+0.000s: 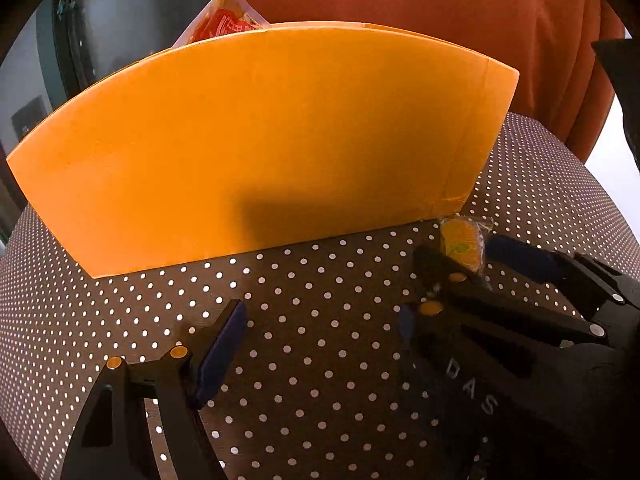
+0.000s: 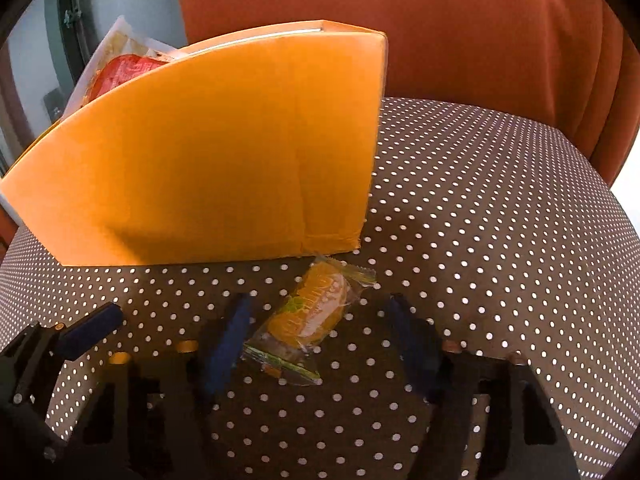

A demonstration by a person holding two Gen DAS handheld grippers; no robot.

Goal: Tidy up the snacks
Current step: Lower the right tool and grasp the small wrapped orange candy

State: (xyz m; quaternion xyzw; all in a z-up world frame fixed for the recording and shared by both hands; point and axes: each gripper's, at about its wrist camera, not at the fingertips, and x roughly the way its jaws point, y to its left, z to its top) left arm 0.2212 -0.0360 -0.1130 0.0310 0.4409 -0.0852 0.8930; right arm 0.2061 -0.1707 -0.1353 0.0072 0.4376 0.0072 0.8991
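A small snack in a clear wrapper with an orange print [image 2: 308,316] lies on the dotted seat, just in front of the right corner of an orange cardboard box [image 2: 200,152]. My right gripper [image 2: 318,312] is open around it. The left pad is near the wrapper's edge and the right pad stands clear. In the left wrist view the snack [image 1: 460,244] shows between the right gripper's fingers [image 1: 512,248]. My left gripper [image 1: 316,332] is open with nothing in it, low over the seat before the box [image 1: 260,140]. A red and white packet [image 2: 120,72] sticks out of the box's far left.
Everything rests on a brown seat cushion with white dots [image 2: 480,200]. The rust-orange chair back [image 2: 440,20] rises behind the box. One blue-padded finger of the left gripper [image 2: 92,328] shows at the left of the right wrist view. The cushion's right edge drops off.
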